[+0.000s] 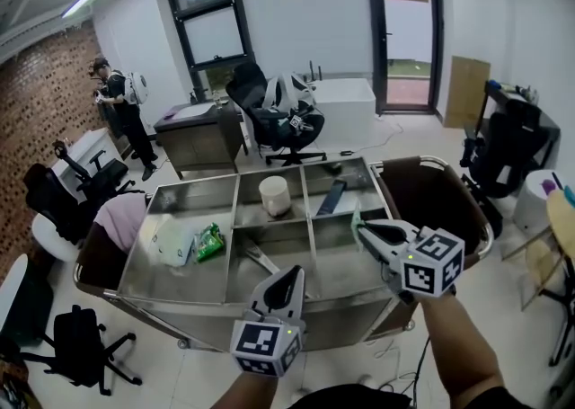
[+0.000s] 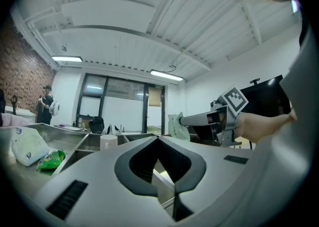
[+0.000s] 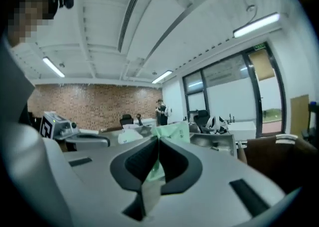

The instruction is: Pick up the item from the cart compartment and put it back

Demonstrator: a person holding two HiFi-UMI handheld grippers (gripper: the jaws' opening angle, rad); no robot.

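A steel cart is seen from above. At 9 o'clock a white pouch and green bag lie in its left compartment. At 6 o'clock the left gripper is held level, fingers closed, empty. At 4 o'clock a thin green packet is pinched in the fingers of the right gripper, above the right compartment. Pick-up appears done; lowering between divider and rim is needed next.

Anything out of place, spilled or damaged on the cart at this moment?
Nothing stands out. The right hand-held gripper pinches a pale green packet above the cart. The white cup stands upright and the dark flat item lies inside its own compartment. Nothing looks spilled or broken.
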